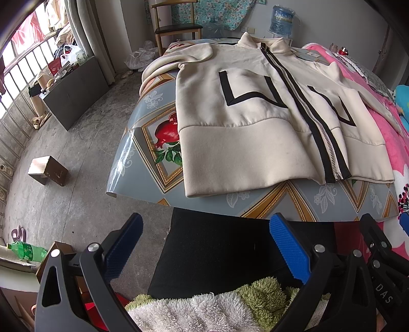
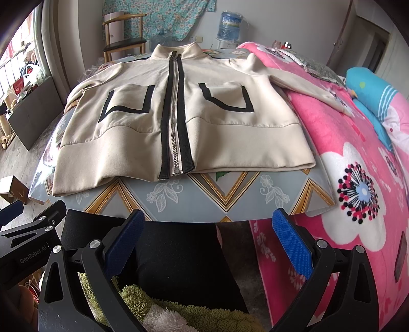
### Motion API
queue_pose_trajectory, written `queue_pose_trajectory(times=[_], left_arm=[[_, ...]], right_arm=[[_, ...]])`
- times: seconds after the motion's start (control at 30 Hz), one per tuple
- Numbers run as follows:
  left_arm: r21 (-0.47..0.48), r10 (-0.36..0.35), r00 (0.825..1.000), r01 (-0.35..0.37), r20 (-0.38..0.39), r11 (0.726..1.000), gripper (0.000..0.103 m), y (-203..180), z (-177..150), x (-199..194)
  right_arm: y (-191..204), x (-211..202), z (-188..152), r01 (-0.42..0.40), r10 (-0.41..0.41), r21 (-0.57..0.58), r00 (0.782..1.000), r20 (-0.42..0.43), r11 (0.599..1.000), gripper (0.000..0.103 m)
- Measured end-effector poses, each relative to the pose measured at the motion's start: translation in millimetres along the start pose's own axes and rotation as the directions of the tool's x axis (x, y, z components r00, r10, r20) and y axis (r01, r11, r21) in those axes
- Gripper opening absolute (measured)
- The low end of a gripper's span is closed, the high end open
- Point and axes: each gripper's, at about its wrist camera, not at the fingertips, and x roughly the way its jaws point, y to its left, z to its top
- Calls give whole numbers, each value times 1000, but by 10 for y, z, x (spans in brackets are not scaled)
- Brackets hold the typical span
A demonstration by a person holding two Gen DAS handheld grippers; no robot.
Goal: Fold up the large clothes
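Seen from the left wrist camera, the left gripper [image 1: 205, 245] hangs below the near table edge with its blue-padded fingers [image 1: 288, 245] spread wide and nothing between them. Ahead, a cream zip-up jacket [image 1: 245, 122] lies flat and front-up on the table [image 1: 143, 143], its black-trimmed zipper [image 1: 306, 115] closed and its collar at the far end. The table wears a glossy grey-blue cover printed with gold frames and a pomegranate [image 1: 167, 132]. One sleeve droops over the table's left side. Left of the table, the bare concrete floor [image 1: 76, 158] holds a small wooden stool [image 1: 48, 169] and a green plastic bottle [image 1: 28, 251]. A dark low cabinet [image 1: 74, 92] sits under the barred window, and a wooden chair [image 1: 176, 23] stands against the far wall near a blue water jug [image 1: 282, 21].

From the right wrist camera, the right gripper [image 2: 207, 242] is likewise released, its fingers [image 2: 291, 242] wide apart and empty, just short of the table's near edge [image 2: 194, 201]. The jacket [image 2: 179, 122] fills the tabletop, hem towards the camera, black pocket outlines on either side of the zipper. Its other sleeve [image 2: 306, 86] reaches across a pink flowered blanket [image 2: 358, 178] on the bed touching the table's right side. A blue pillow [image 2: 375, 86] lies farther back on that bed. The left gripper's black frame [image 2: 30, 229] shows at the left edge.
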Motion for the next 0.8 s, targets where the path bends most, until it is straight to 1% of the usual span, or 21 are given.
queue_pose_trajectory(times=[0.5, 0.8], left_arm=[[3, 7, 1000, -7, 4, 1000, 98, -8, -10, -2], [8, 11, 1000, -10, -6, 1000, 98, -1, 26, 47]], right_arm=[[21, 1, 23, -3, 3, 0, 1000, 1, 1000, 97], [30, 39, 54, -7, 7, 3, 1000, 1, 1000, 97]])
